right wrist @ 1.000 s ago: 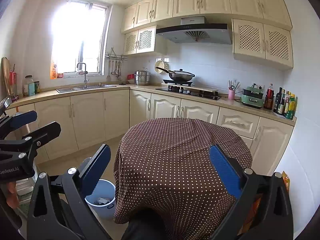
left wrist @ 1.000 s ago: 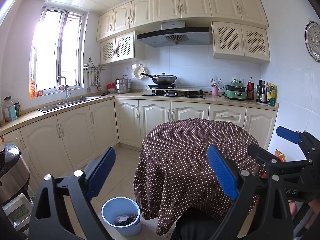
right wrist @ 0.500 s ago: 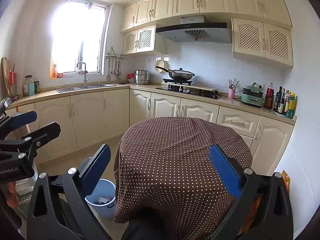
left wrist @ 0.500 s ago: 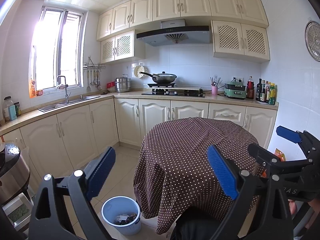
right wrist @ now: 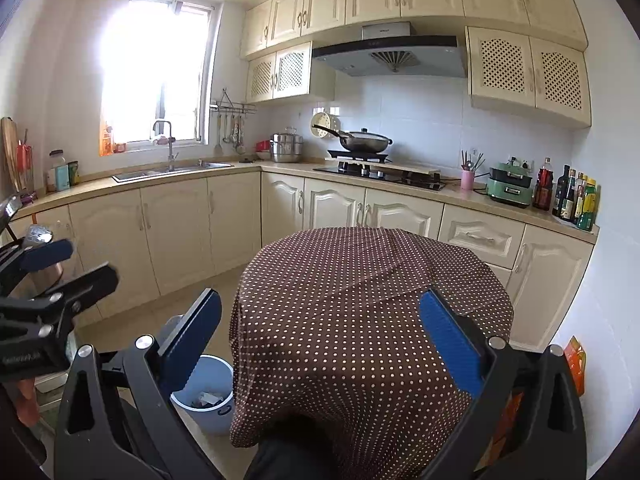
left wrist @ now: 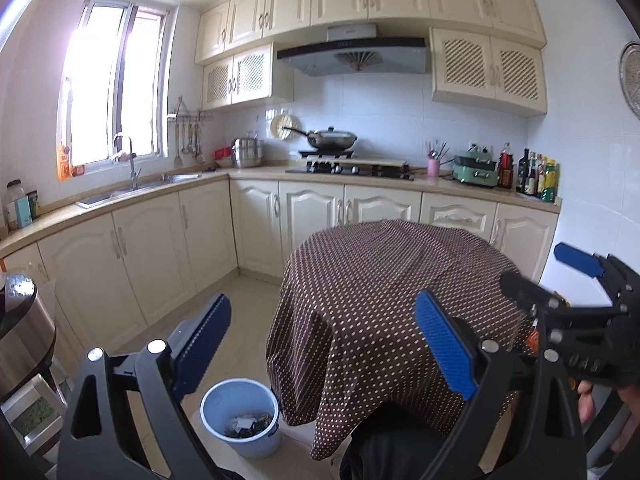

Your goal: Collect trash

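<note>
We see one blue bin (left wrist: 239, 416) on the floor just left of the table (left wrist: 384, 280), with trash (left wrist: 246, 426) inside. Our two grippers, left (left wrist: 324, 344) and right (right wrist: 320, 344), hover before the table, jaws wide apart and empty. Any writing is too blurred to read.

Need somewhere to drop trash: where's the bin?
The blue bin stands on the floor at lower left in both views, beside the polka-dot tablecloth's hanging edge.

Bright sunlit window (left wrist: 114, 100) at 10 o'clock, cream L-shaped wooden cabinets (left wrist: 304, 212) along white tiled walls (left wrist: 400, 120), beige tile floor (left wrist: 248, 304).
</note>
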`<state>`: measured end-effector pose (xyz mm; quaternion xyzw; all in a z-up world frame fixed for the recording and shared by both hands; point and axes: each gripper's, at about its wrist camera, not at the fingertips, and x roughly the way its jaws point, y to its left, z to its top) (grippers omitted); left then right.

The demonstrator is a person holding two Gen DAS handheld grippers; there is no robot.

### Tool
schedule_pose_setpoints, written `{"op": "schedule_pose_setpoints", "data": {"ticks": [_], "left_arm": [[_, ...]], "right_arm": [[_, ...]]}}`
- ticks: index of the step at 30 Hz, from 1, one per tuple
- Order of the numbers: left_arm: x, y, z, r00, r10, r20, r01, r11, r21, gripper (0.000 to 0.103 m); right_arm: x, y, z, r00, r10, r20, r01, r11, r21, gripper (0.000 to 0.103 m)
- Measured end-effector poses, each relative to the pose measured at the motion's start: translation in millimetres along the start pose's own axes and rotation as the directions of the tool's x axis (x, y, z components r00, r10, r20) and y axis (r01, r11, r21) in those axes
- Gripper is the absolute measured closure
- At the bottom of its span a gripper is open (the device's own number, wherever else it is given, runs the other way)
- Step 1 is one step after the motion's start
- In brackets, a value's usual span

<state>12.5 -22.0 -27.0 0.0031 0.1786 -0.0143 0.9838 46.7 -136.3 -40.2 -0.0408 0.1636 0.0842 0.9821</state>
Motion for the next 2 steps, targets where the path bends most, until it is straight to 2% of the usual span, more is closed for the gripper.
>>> {"op": "schedule_pose_setpoints", "data": {"ticks": [2], "left_arm": [[15, 8, -3, 0.999, 0.016, -0.033, -0.016, 1.000, -0.004, 0.012]], "right_arm": [[16, -4, 1, 1.000, -0.016, -0.021, 0.016, 1.000, 0.001, 0.007]]}}
